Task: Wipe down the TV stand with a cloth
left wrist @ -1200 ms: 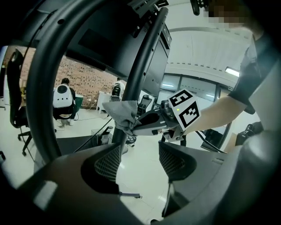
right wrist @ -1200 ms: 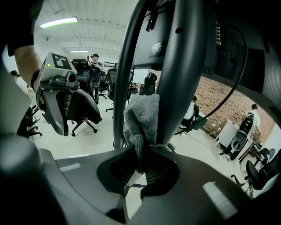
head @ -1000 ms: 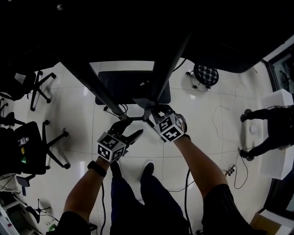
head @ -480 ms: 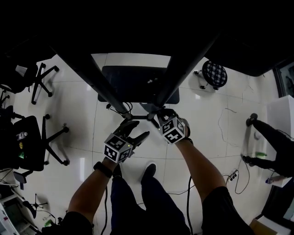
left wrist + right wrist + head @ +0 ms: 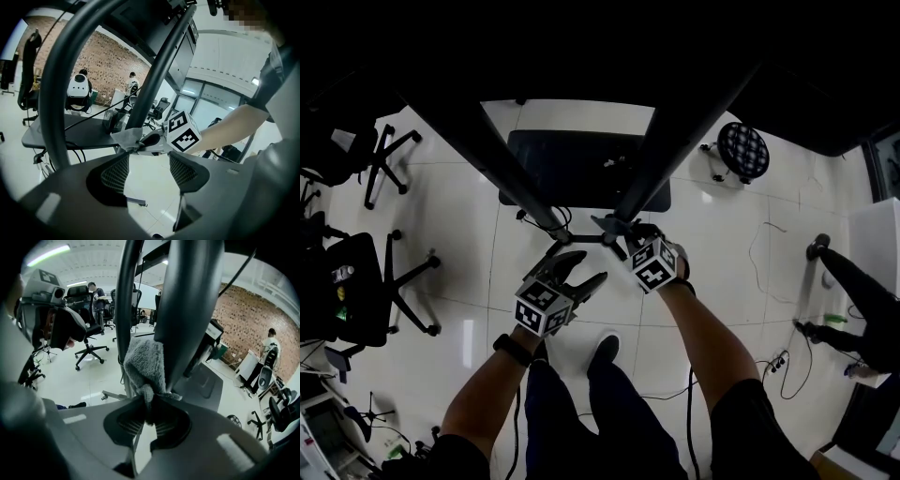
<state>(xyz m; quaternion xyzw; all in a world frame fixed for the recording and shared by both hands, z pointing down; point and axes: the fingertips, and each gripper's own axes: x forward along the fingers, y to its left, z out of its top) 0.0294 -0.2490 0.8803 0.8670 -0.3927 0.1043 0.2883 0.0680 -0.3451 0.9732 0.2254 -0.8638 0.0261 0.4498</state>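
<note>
The TV stand shows as two dark slanting tubes (image 5: 675,141) above a black base plate (image 5: 581,169). My right gripper (image 5: 614,230) is at the foot of the right tube. Its jaws (image 5: 149,416) are shut on a grey cloth (image 5: 145,362), which lies bunched against that tube (image 5: 187,305). The left gripper (image 5: 581,269) hangs just below and to the left, open, with nothing between its fingers (image 5: 147,164). From the left gripper view the cloth (image 5: 125,138) is pressed on the tube (image 5: 161,70) beside the right gripper's marker cube (image 5: 183,131).
Black office chairs (image 5: 389,173) stand on the white tile floor at the left. A round stool (image 5: 741,150) is at the upper right, and cables (image 5: 769,356) trail at the right. Another person (image 5: 862,291) stands at the right edge. My own shoes (image 5: 600,347) are below the grippers.
Both grippers have drifted slightly right and the view has shifted with them. The right gripper stays shut on the cloth at the tube. The person at the right has moved toward the edge.
</note>
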